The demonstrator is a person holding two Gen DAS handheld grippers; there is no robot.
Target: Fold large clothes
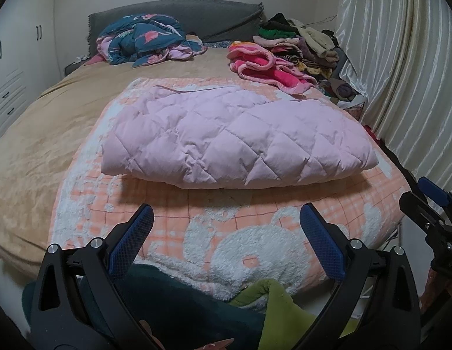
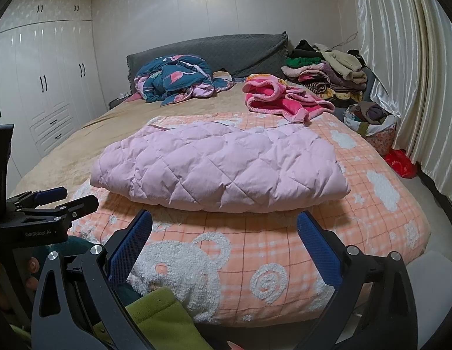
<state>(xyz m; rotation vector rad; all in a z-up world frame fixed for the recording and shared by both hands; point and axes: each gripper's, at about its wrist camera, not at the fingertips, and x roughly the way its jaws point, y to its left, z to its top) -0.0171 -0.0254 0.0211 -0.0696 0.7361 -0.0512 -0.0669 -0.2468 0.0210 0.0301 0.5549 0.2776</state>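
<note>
While both grippers are held back from the foot of the bed, the pink quilted coat [image 1: 237, 137] is seen lying folded into a thick rectangular bundle on the orange checked blanket [image 1: 226, 218]; the blanket, patterned with white fleecy bears and clouds, is spread over the near end of the tan bedsheet [image 1: 36, 145]; the same coat [image 2: 217, 166] is shown in the right wrist view resting flat on the blanket, with nothing touching it. The left gripper [image 1: 226, 218] is held with its blue-padded jaws spread wide and nothing between them; it is kept short of the coat, above the blanket's near edge. The right gripper [image 2: 224, 227] is likewise spread wide and empty, well short of the bundle; each gripper is glimpsed at the edge of the other's view. Green fabric [image 1: 278, 300] and dark teal fabric [image 1: 173, 300] are seen below the grippers, at the near bed edge. Farther up the bed, a crumpled teal flamingo-print duvet [image 1: 147, 40] is heaped against the grey headboard [image 1: 196, 14]; a pink fleece garment [image 1: 269, 67] is laid to the right of it, apart from the coat; a stack of folded clothes [image 1: 301, 43] is piled at the far right corner. White wardrobes [image 2: 45, 87] are seen along the left wall, and pale satin curtains [image 2: 401, 73] along the right; a red bag [image 2: 399, 163] is seen on the floor beneath the curtains.
</note>
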